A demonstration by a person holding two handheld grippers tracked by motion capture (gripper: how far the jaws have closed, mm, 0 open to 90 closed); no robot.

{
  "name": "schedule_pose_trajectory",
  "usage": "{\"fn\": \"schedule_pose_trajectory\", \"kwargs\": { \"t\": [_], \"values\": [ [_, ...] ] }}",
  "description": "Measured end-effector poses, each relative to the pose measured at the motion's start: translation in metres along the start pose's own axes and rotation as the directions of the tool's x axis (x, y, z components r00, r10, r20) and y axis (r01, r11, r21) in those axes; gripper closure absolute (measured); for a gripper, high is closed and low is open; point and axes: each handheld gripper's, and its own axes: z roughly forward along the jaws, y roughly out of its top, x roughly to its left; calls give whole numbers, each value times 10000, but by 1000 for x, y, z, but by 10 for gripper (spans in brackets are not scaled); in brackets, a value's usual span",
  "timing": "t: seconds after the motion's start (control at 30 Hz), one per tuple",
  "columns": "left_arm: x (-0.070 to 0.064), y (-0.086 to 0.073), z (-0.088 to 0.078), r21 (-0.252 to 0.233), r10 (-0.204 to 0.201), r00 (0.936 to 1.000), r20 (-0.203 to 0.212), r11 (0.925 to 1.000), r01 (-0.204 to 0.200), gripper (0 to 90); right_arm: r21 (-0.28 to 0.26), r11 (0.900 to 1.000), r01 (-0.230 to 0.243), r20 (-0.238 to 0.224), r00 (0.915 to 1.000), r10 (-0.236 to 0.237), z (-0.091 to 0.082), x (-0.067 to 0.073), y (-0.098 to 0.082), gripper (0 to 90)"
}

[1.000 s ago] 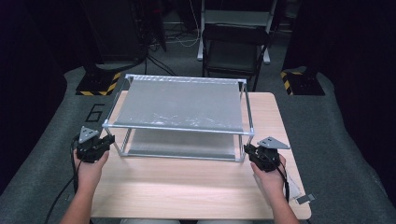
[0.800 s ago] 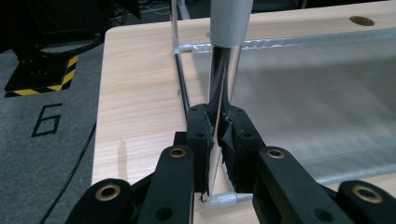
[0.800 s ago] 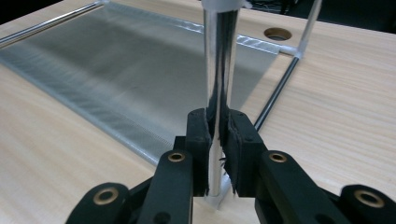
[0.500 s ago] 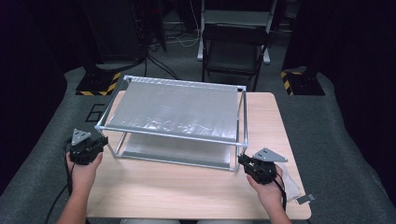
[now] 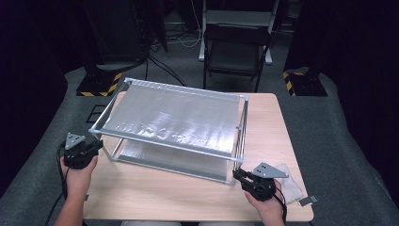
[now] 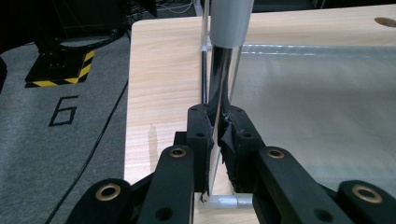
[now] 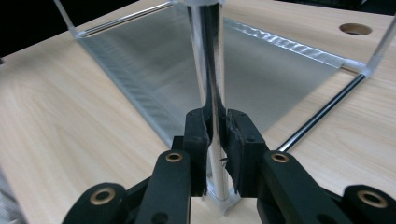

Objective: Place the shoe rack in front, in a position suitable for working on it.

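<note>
High view: wooden table [image 5: 188,197], grey carpet [image 5: 348,155].

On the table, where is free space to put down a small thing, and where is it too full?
Free: the bare wood of the table between the rack's near edge and the person's side, and the strip right of the rack toward the far right corner. Crowded: the near right corner, with the right tool, a grey pouch and a small tag.
</note>
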Motion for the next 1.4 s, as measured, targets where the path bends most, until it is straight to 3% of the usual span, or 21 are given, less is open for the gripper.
{"fn": "schedule_pose_trajectory", "kwargs": {
  "t": [0.47,0.8,1.3,1.4],
  "values": [
    [5,-4,-7,15,-46,10000,-51,10000,47,814,47,9995,309,-643,9975,-306,-13,24,-12,782],
    [5,-7,-11,-43,-67,10000,-9,10000,67,812,-38,9996,267,-1145,9931,-270,-21,32,-20,774],
    [7,-5,-12,-13,-186,9998,31,9998,186,803,-10,9998,179,-1271,9917,-178,-21,34,-22,760],
    [8,-3,-15,-251,-450,9989,111,9987,452,737,26,10000,19,-1186,9929,-16,-22,33,-23,745]
  ]
}}
